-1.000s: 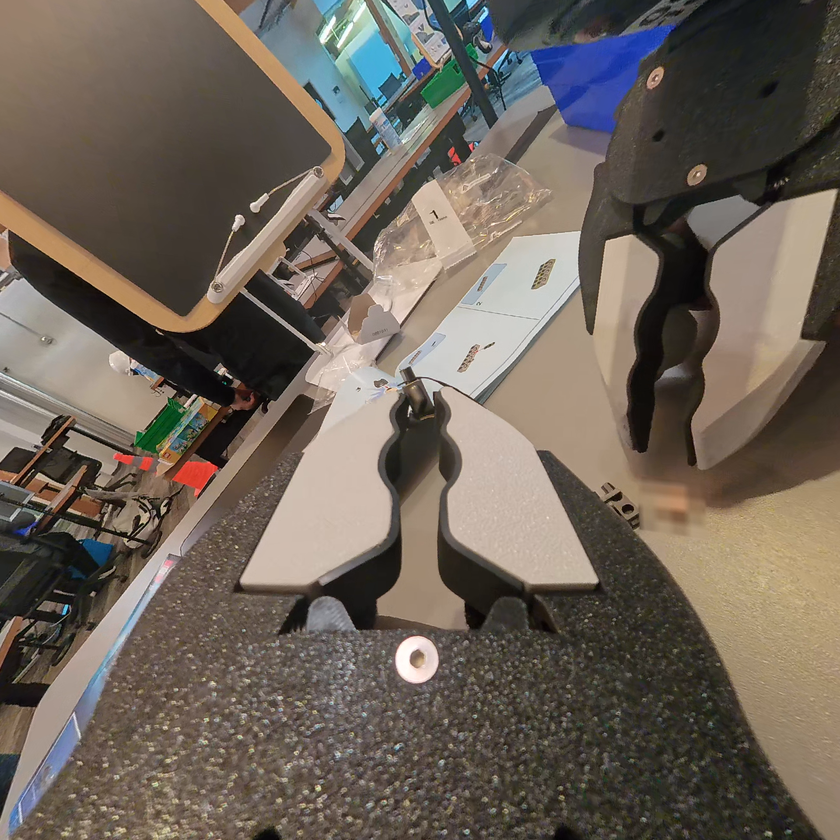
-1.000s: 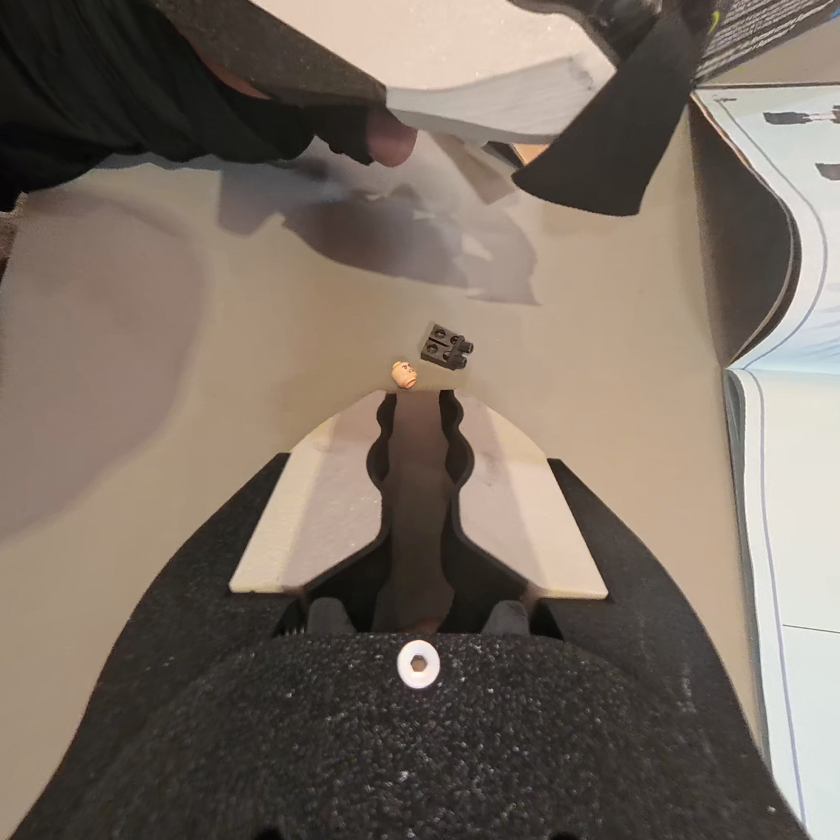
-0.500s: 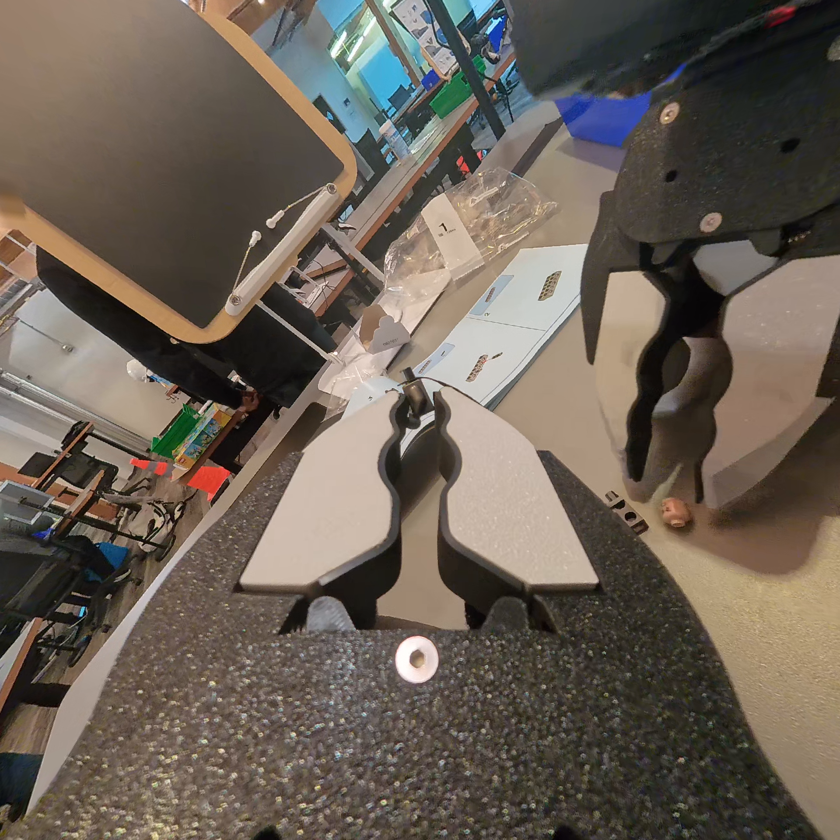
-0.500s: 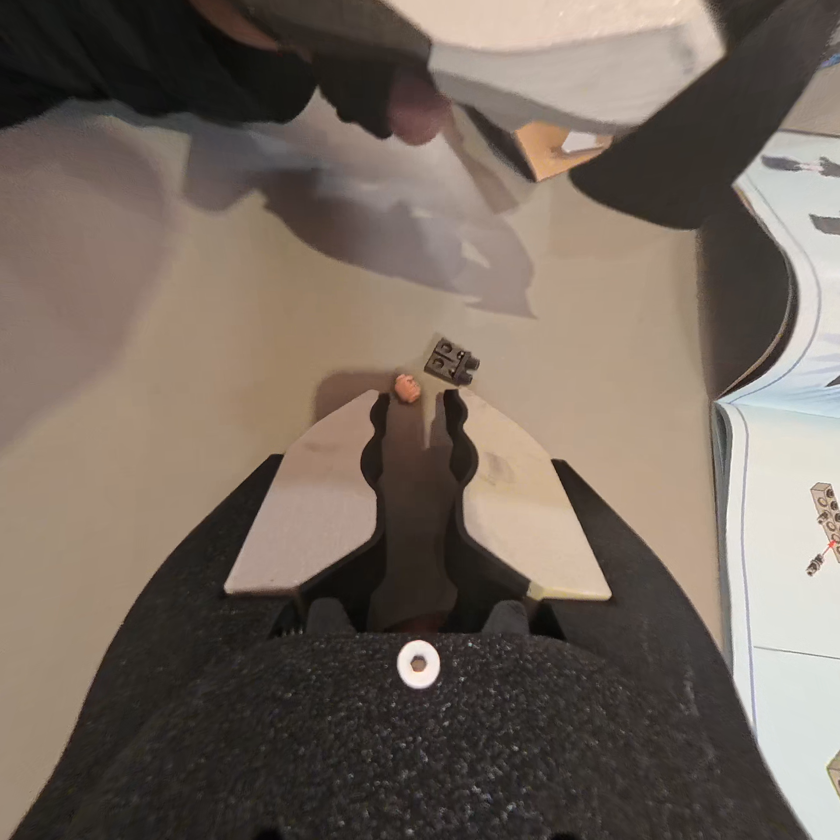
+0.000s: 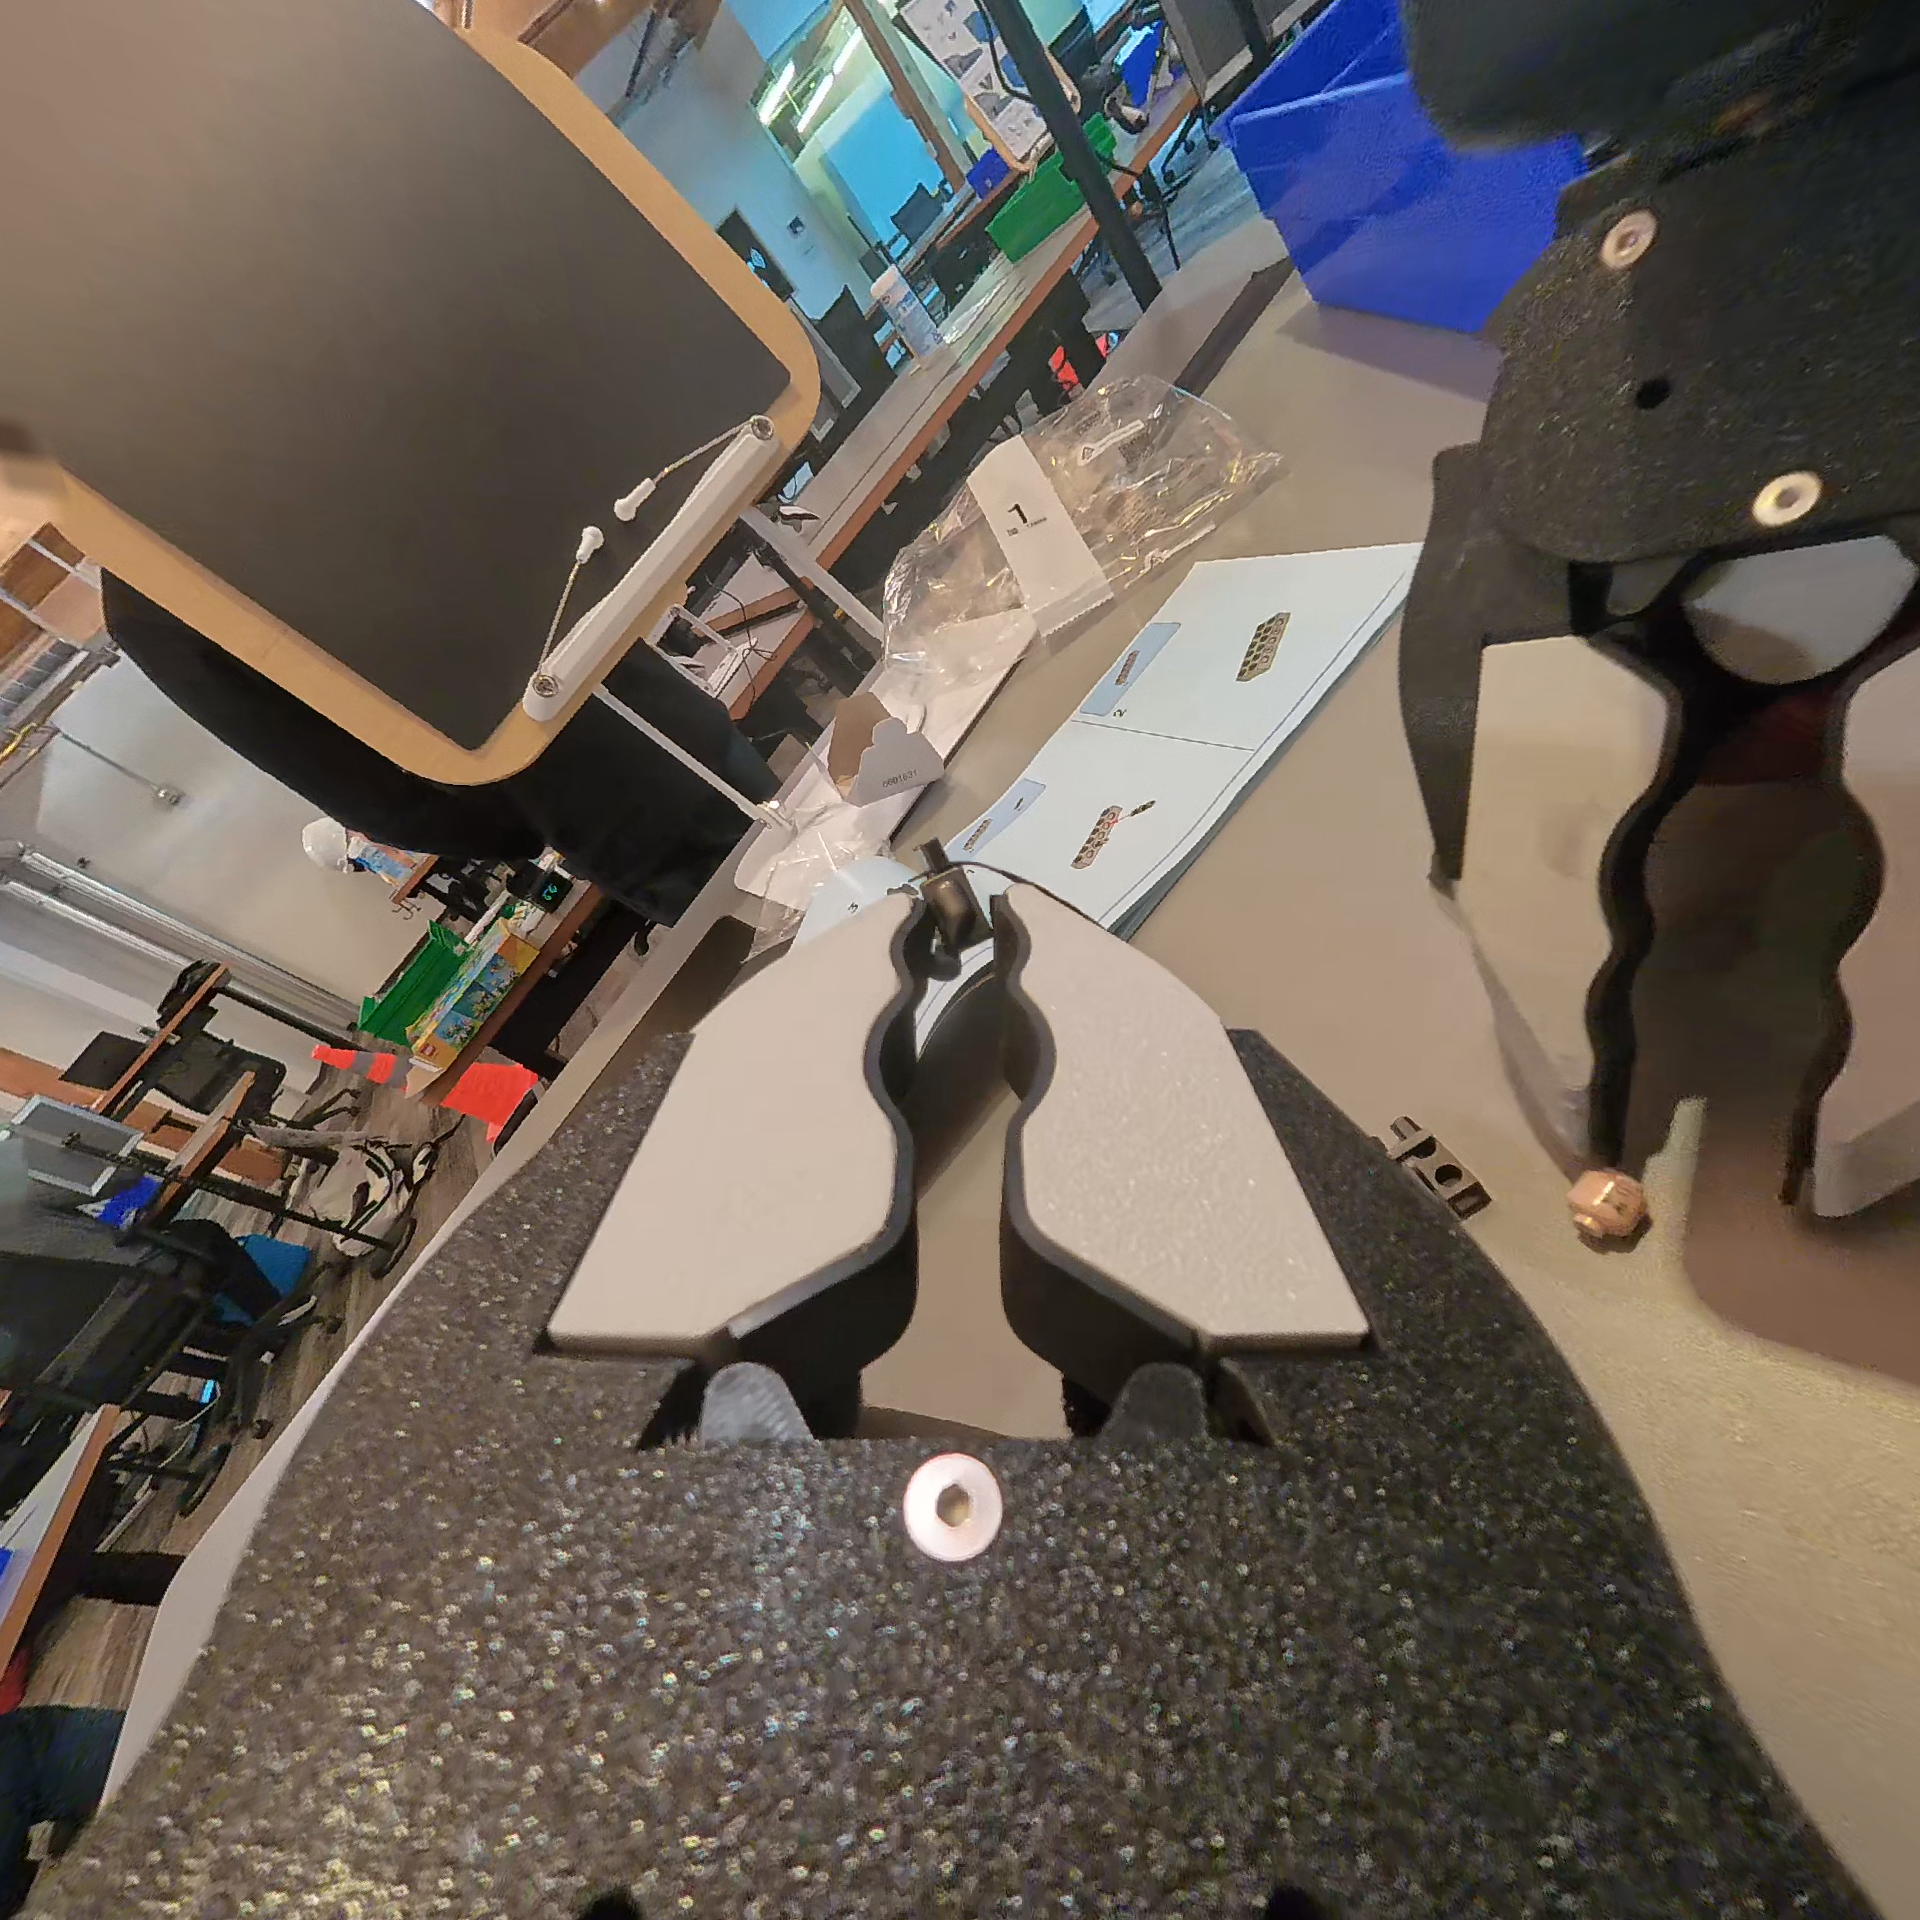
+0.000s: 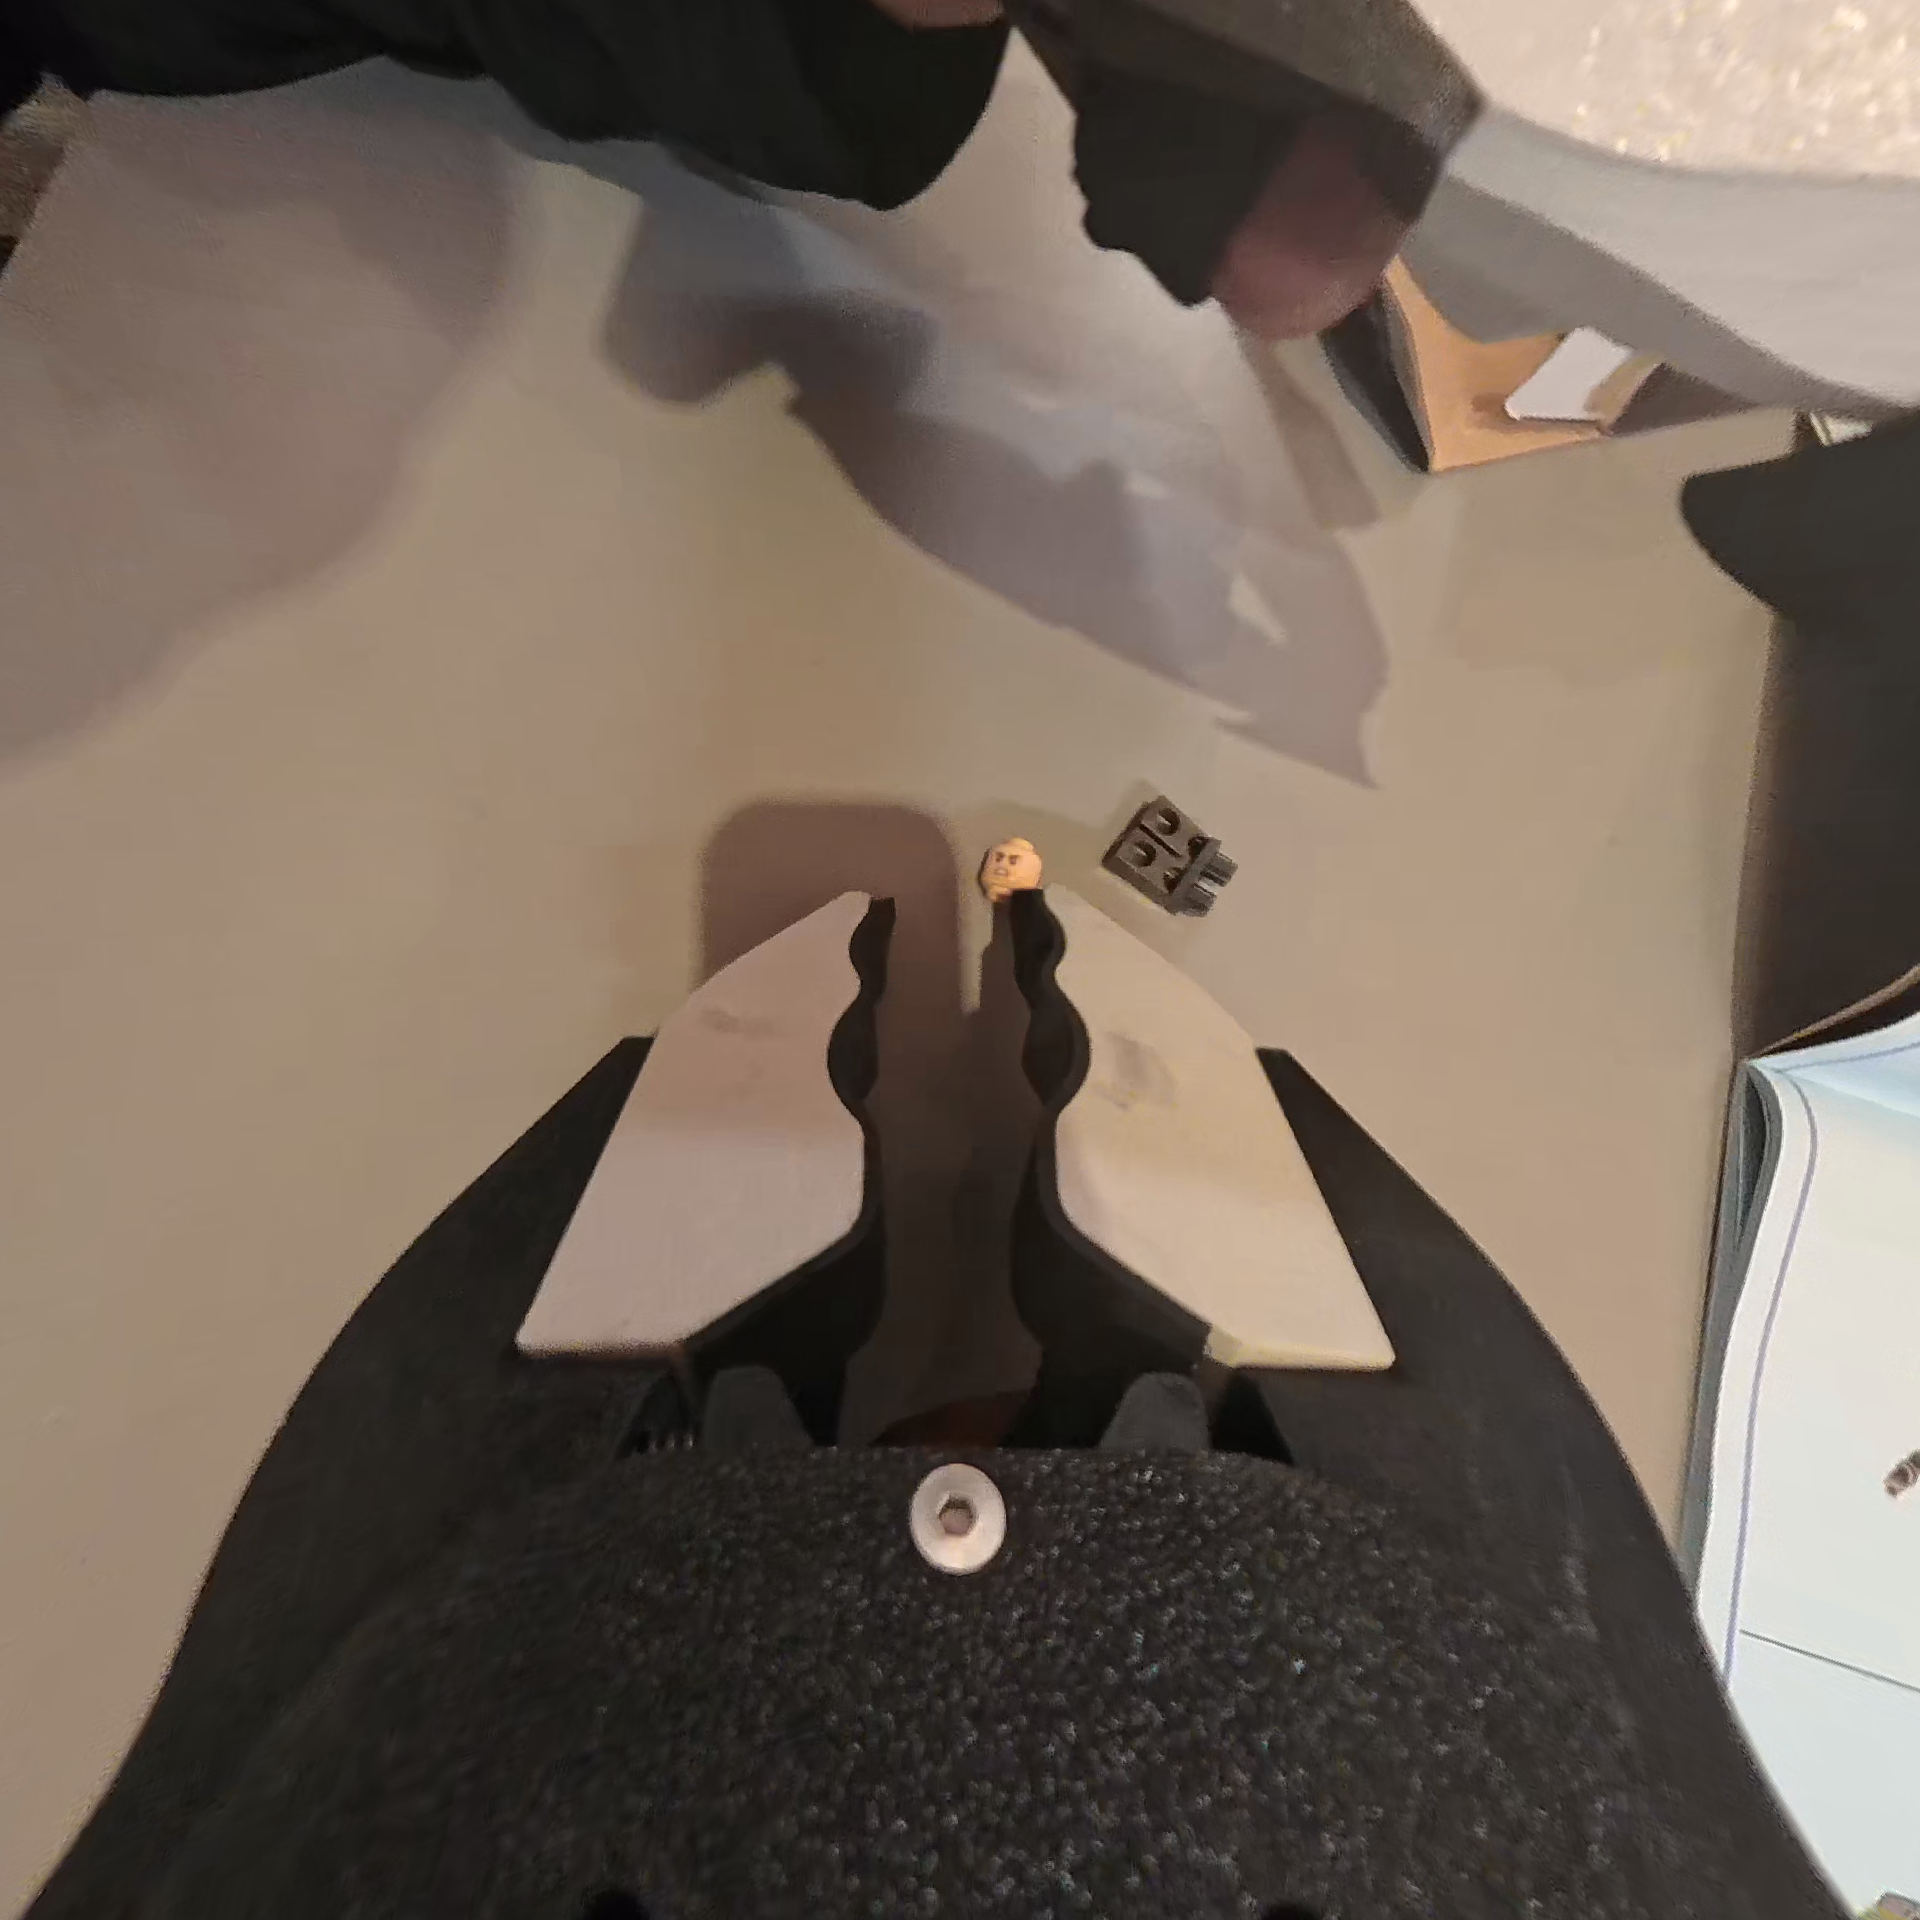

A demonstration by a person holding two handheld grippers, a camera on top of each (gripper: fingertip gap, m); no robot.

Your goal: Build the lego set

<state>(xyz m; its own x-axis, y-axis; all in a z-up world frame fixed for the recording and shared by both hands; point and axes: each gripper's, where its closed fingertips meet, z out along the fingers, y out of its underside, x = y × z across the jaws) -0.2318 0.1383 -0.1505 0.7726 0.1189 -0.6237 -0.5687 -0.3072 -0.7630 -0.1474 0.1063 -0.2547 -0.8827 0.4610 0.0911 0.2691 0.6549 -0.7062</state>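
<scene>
- Holding a small black part [image 5: 948, 906] between its fingertips, the left gripper [image 5: 954, 914] is lifted off the grey table [image 5: 1299, 935], near the open instruction booklet [image 5: 1226, 717].
- Right gripper [image 6: 951, 909] — jaws narrowly apart, nothing between them — points down at the table.
- Its right fingertip [image 6: 1029, 914] sits just beside a tan toy head [image 6: 1008, 869].
- A dark hinge brick [image 6: 1169, 854] lies near the head — apart from it.

Light-blue instruction booklet [image 5: 1226, 717], clear plastic bags [image 5: 1122, 488], blue bin [image 5: 1382, 177], black board [image 5: 343, 312]
</scene>
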